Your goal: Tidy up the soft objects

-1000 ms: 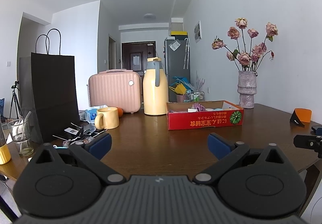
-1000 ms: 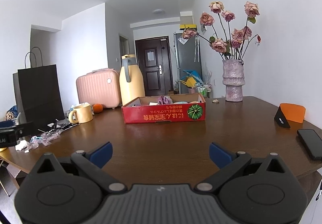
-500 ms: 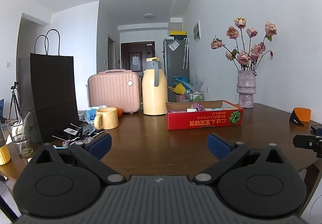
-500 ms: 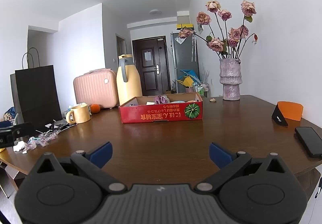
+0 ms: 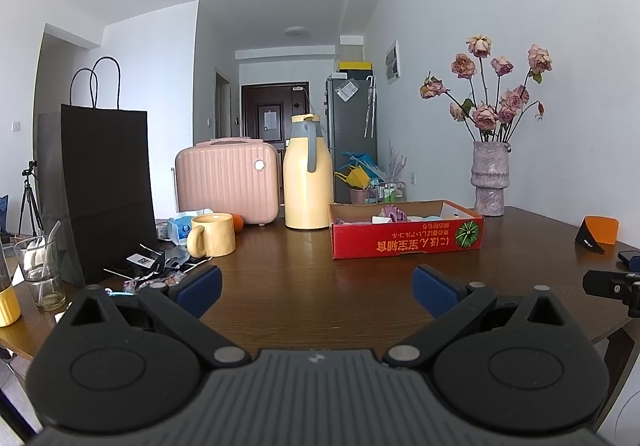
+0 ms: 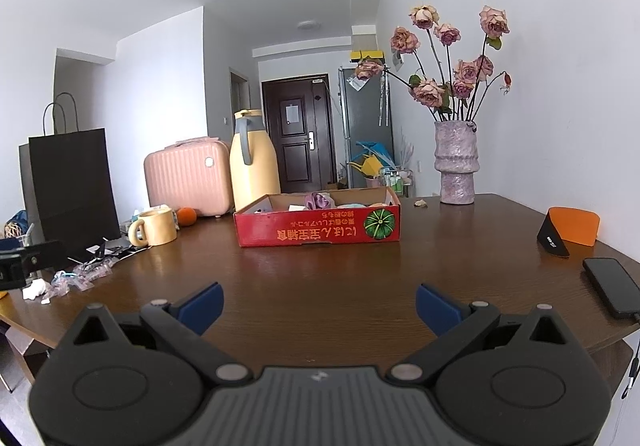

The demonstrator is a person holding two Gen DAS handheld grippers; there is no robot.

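A shallow red cardboard box [image 5: 406, 242] [image 6: 318, 232] stands in the middle of the dark wooden table [image 5: 304, 286] [image 6: 320, 278]. Soft things lie inside it, among them a purple fabric piece [image 5: 393, 213] [image 6: 319, 201]; the others are mostly hidden by the box wall. My left gripper [image 5: 316, 290] is open over the near table edge, well short of the box, with nothing between its blue pads. My right gripper [image 6: 318, 306] is also open and empty, in front of the box at a similar distance.
Left of the box stand a yellow jug [image 5: 307, 173], a pink case [image 5: 227, 181], a yellow mug [image 5: 212, 234], a black paper bag [image 5: 106, 185] and small wrappers [image 6: 76, 278]. A vase of roses [image 6: 456, 161], an orange holder [image 6: 570, 232] and a phone [image 6: 612, 288] sit on the right.
Both views have shifted only slightly; the right view has drifted a little so the box sits a touch further left. Both grippers stay open and empty.
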